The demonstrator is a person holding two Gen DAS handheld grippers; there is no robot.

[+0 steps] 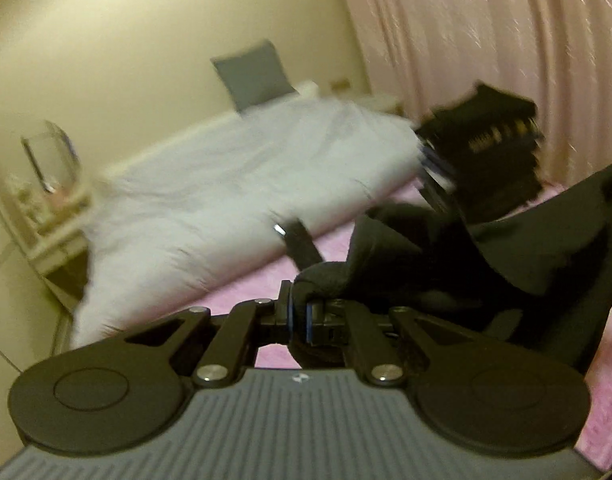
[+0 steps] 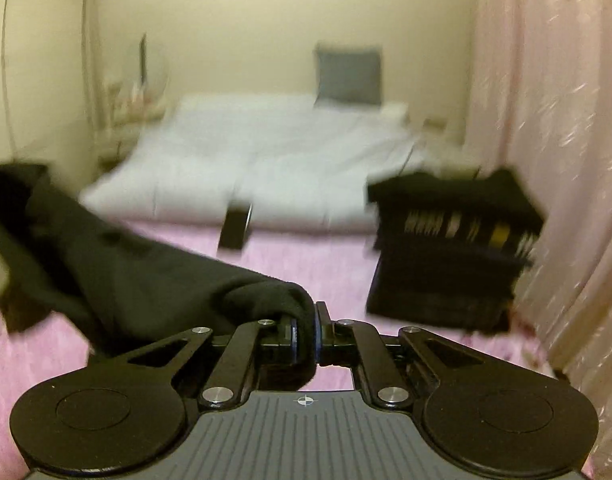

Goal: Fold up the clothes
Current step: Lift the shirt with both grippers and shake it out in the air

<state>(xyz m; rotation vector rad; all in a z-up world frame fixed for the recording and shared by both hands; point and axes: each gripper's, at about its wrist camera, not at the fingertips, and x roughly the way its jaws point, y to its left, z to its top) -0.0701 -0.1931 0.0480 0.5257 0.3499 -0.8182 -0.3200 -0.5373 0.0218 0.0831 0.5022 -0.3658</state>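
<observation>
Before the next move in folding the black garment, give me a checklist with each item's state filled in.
1. Left gripper clamped on the black garment: ok, cloth is bunched between its shut jaws.
2. Right gripper clamped on the same garment: ok, cloth is pinched between its shut jaws.
3. Garment lifted off the pink cover: cannot tell, the lower edge is blurred.
4. Garment spread flat between the grippers: not ok, it hangs bunched and creased.
5. Black crate apart from the cloth: ok in the right wrist view.
6. Picture sharpness for judging edges: not ok, both views are blurred.
</observation>
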